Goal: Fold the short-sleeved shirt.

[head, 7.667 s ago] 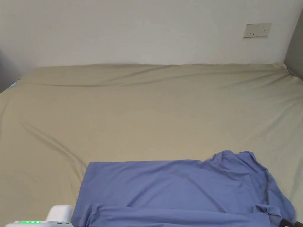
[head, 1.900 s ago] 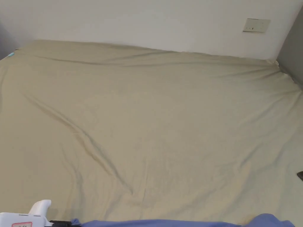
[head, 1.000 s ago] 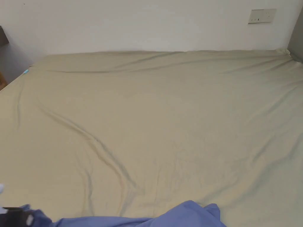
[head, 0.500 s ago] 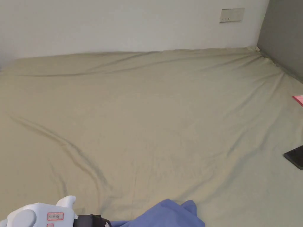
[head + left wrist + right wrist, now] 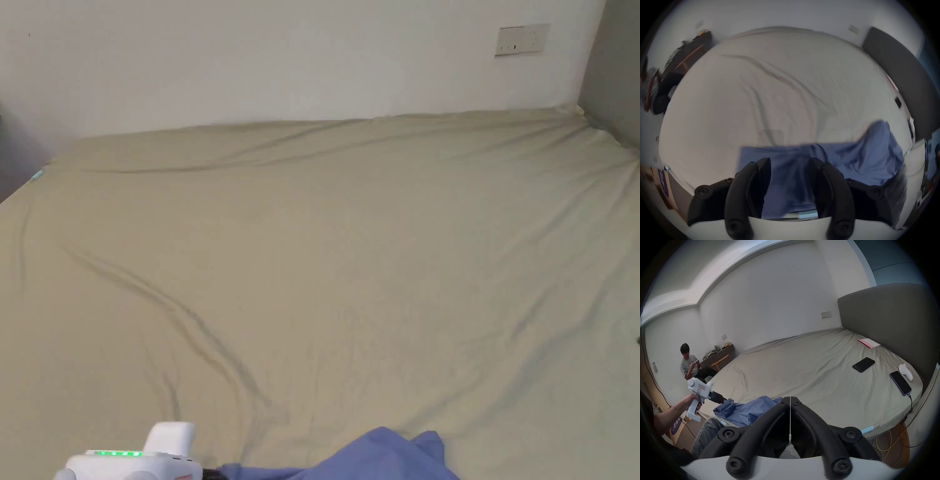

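the bed [image 5: 350, 250] spreads wide under its beige sheet, running far to the white wall and right to the grey headboard [image 5: 893, 321]. most of that sheet lies bare ahead of me, crossed by long creases on the left, so there is open room far and to both sides.

the blue short-sleeved shirt [image 5: 750, 410] sits bunched at the near edge of the bed, part of it draping over the edge toward my leg. in the head view a rumpled corner of the shirt [image 5: 375, 456] shows at the bottom, and in the left gripper view it lies spread across the near strip of sheet [image 5: 843, 159].

near the headboard on the right lie a black tablet [image 5: 863, 364], a phone [image 5: 900, 385] on a cable at the bed's right edge, a white object [image 5: 906, 371] and a pink-edged booklet [image 5: 868, 343].

my left gripper [image 5: 789, 164] hangs with its jaws apart above the blue cloth, gripping nothing i can make out. my right gripper [image 5: 790, 398] has its jaws pressed together with nothing between them, well clear of the shirt's near folds.
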`<move>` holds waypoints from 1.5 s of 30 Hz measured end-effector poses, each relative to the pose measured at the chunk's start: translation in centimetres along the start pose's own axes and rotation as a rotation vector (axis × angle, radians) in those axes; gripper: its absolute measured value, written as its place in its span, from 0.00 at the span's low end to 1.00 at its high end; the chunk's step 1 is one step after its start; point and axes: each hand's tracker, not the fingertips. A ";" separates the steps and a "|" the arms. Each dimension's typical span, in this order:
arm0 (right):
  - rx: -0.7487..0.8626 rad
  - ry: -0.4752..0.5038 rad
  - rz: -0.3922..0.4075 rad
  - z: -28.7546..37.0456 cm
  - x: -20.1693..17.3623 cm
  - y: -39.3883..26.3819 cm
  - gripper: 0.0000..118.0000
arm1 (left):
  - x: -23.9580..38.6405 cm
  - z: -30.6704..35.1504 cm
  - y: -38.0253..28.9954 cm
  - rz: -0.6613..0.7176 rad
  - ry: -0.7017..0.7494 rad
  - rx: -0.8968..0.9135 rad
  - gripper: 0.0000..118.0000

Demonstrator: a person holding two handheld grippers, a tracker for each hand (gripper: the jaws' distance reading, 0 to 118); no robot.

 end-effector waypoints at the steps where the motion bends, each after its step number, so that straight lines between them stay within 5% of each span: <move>1: 0.001 -0.003 0.009 0.1 -0.2 -0.1 0.01 | 1.6 -0.8 -0.6 -0.020 -0.043 0.005 0.44; 3: 0.003 -0.004 0.010 0.2 -0.2 -0.3 0.01 | 4.8 -2.1 -1.4 -0.070 -0.050 -0.025 0.44; 5: -0.005 -0.003 -0.005 0.2 -0.2 -0.4 0.01 | 7.4 -2.4 -1.9 -0.165 0.120 0.025 0.45; 8: 0.000 -0.009 -0.005 0.6 -0.5 -0.4 0.01 | 6.2 -0.9 -1.7 -0.179 0.058 0.072 0.45; 11: -0.006 -0.010 -0.003 0.5 -0.2 -0.3 0.01 | 0.6 1.7 -0.8 -0.008 -0.126 0.101 0.46; 14: -0.003 -0.026 0.003 0.6 0.0 -0.4 0.01 | -6.9 4.8 -1.2 0.256 -0.300 0.226 0.88; 17: 0.003 -0.021 -0.014 0.7 0.6 -0.5 0.01 | -15.2 5.9 -1.3 0.508 -0.395 0.275 0.90; 21: 0.000 -0.022 -0.015 0.4 0.7 -0.5 0.01 | -21.4 2.5 -2.4 0.657 -0.510 0.139 0.91; 25: -0.014 -0.029 -0.001 0.2 0.0 -0.4 0.01 | -21.0 -1.0 -3.8 0.589 -0.731 0.106 0.91; 28: -0.016 -0.034 0.014 0.3 -0.5 -0.4 0.01 | -19.8 -5.6 -3.7 0.469 -0.668 -0.088 0.91; 32: -0.009 0.014 -0.068 0.4 -0.4 0.0 0.01 | -14.9 -2.6 -2.8 0.331 -0.671 -0.018 0.94; 35: 0.008 0.005 -0.067 0.4 -0.7 0.4 0.01 | -16.3 -3.4 -1.3 0.304 -0.608 -0.081 0.90; 36: 0.010 0.006 -0.066 0.3 -0.8 0.6 0.01 | -16.0 -2.6 -1.1 0.258 -0.533 -0.070 0.72; 37: 0.014 0.011 -0.071 0.4 -0.8 0.7 0.01 | -15.3 -1.8 -0.7 0.161 -0.367 -0.035 0.34; 38: 0.020 0.023 -0.088 0.4 -0.8 0.8 0.01 | -14.4 -1.4 -0.8 0.120 -0.343 0.030 0.16; 40: 0.033 0.046 -0.127 0.4 -0.5 0.7 0.01 | -12.6 -0.5 -1.3 0.112 -0.412 -0.014 0.15; 45: 0.021 -0.031 -0.092 0.7 -0.7 0.6 0.01 | -11.8 0.4 -1.7 0.082 -0.294 0.044 0.15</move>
